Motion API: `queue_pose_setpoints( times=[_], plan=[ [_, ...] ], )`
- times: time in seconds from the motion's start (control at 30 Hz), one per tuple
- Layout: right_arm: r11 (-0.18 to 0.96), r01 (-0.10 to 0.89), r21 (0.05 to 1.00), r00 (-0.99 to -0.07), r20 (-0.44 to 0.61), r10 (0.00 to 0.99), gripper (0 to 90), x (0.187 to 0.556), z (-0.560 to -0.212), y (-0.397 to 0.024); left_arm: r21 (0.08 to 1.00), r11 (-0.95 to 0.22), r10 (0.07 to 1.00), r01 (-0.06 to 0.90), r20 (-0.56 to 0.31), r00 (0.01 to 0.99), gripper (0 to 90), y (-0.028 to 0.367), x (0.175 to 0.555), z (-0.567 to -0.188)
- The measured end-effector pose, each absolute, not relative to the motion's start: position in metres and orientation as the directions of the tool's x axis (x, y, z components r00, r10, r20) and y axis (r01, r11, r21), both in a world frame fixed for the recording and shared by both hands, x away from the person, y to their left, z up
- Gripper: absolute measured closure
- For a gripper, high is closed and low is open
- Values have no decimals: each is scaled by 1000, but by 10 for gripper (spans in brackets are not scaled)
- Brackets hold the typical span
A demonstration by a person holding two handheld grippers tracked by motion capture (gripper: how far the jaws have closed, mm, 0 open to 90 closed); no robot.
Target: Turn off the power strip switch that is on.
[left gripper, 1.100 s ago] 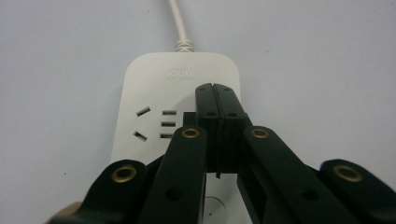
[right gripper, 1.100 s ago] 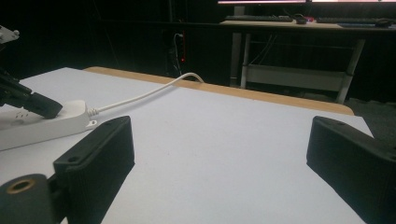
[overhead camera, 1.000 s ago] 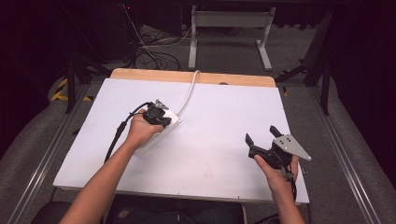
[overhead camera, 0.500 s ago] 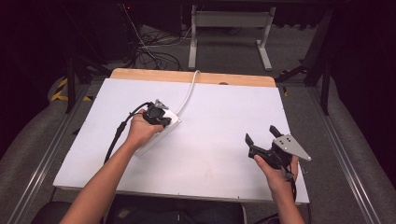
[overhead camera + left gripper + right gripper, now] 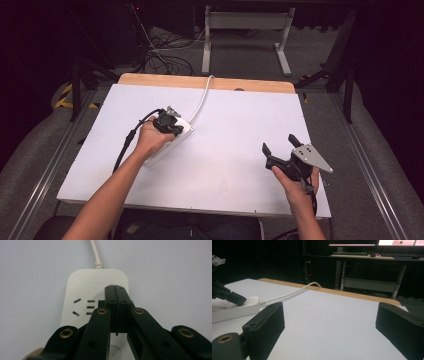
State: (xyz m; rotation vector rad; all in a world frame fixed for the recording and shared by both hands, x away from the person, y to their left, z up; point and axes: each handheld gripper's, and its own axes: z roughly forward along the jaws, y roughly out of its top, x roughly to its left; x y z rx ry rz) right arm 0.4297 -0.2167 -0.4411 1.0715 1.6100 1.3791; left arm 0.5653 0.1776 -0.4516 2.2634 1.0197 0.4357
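I hold the left hand-held gripper (image 5: 115, 290), jaws together, tip on the power strip (image 5: 82, 290); right hand-held gripper (image 5: 280, 145), jaws apart, near right of surface (image 5: 240, 115).

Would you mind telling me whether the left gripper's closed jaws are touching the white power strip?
Touching: in the right gripper view, the left gripper rests its shut tip on the power strip top, no gap visible.

Bare table (image 5: 235, 150) — power strip (image 5: 175, 140) left

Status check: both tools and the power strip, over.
Left tool shut, tips on power strip. Right tool open, holding nothing. White table unobstructed.
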Motion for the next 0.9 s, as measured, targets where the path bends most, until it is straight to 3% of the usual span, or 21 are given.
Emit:
queue_pose_setpoints(
  times=[0.9],
  plan=[
    [71,124,990,-368,-20,930,86,430,-441,-217,688,-460,775,562,3,632,900,181,567,-453]
  ],
)
